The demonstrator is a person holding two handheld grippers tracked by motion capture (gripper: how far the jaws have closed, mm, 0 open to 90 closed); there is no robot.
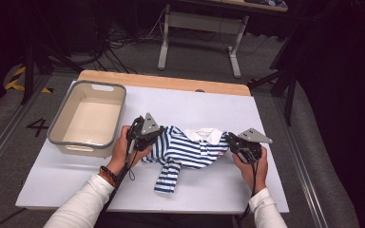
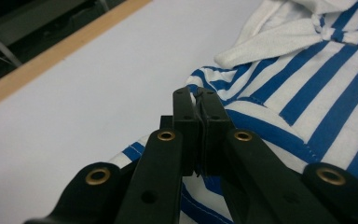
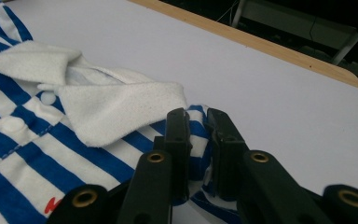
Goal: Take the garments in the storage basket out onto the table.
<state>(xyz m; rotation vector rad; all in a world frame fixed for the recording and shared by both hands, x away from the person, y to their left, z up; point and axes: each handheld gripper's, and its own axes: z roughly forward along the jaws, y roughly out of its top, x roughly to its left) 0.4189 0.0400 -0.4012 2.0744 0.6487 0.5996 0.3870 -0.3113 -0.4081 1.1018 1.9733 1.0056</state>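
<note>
A small blue-and-white striped polo shirt (image 1: 185, 149) with a white collar (image 1: 204, 134) lies on the white table (image 1: 228, 107), one sleeve trailing toward the front. My left gripper (image 1: 148, 137) is shut on the shirt's left shoulder edge; in the left gripper view the jaws meet with a thin fold of striped cloth (image 2: 199, 100) pinched between them. My right gripper (image 1: 229, 141) is shut on the shirt's right shoulder; its view shows bunched striped fabric (image 3: 198, 140) clamped between the jaws, just beside the collar (image 3: 116, 105).
A grey-rimmed beige tub (image 1: 88, 118) stands on the table to the left of my left hand. The table's wooden far edge (image 1: 171, 81) runs behind the shirt. A desk frame (image 1: 199, 28) and cables stand on the floor beyond.
</note>
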